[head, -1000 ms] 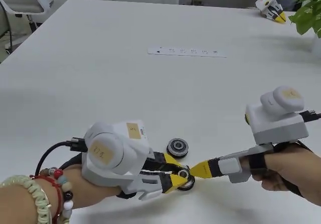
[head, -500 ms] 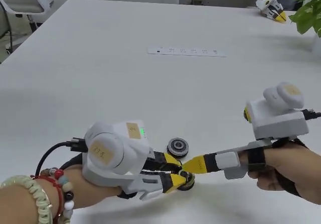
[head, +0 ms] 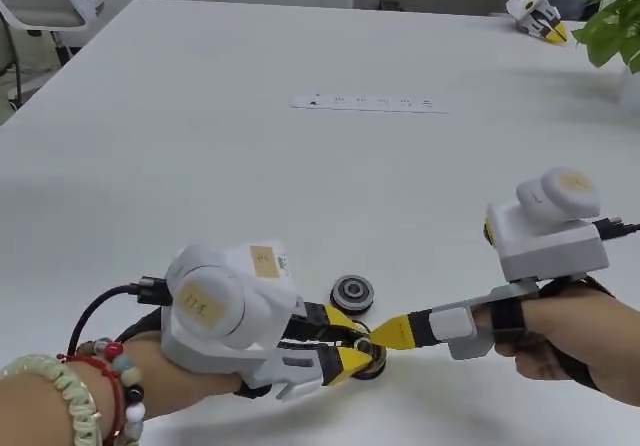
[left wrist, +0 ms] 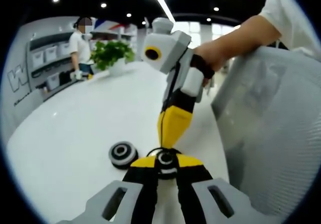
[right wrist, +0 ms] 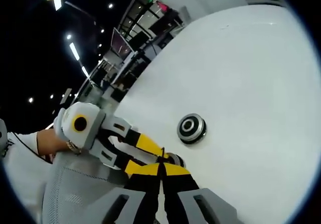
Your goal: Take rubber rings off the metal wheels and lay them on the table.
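Lower middle of the head view, and it's a two-handed job. The left tool [head: 356, 346] has its yellow jaws clamped on a small metal wheel [head: 372, 361], low over the tabletop [head: 200, 136]; I can't tell whether the wheel touches the surface. From the right of the frame comes the right tool [head: 378, 334], jaws pressed flat together, tip right at the wheel's rim. In the left gripper view a thin dark loop stands up off the wheel at that tip. That looks like the rubber ring [left wrist: 161, 150], nipped and lifted out of its seat on one side. A second wheel [head: 353, 292] lies flat on the tabletop just above the pair in the frame, with a dark band round its rim.

On handling, the wheel looks hard, smooth and dense for its size. It would likely swivel under a light hold, so it wants a firm clamp across the body with the rim left free, much as the left tool has it. The ring is the opposite: thin, soft and stretchy, almost weightless. Pinch it at one spot on the outer edge and peel it over the rim. Narrow tips on slick rubber could lose it, and a stretched ring may snap back or flick away.
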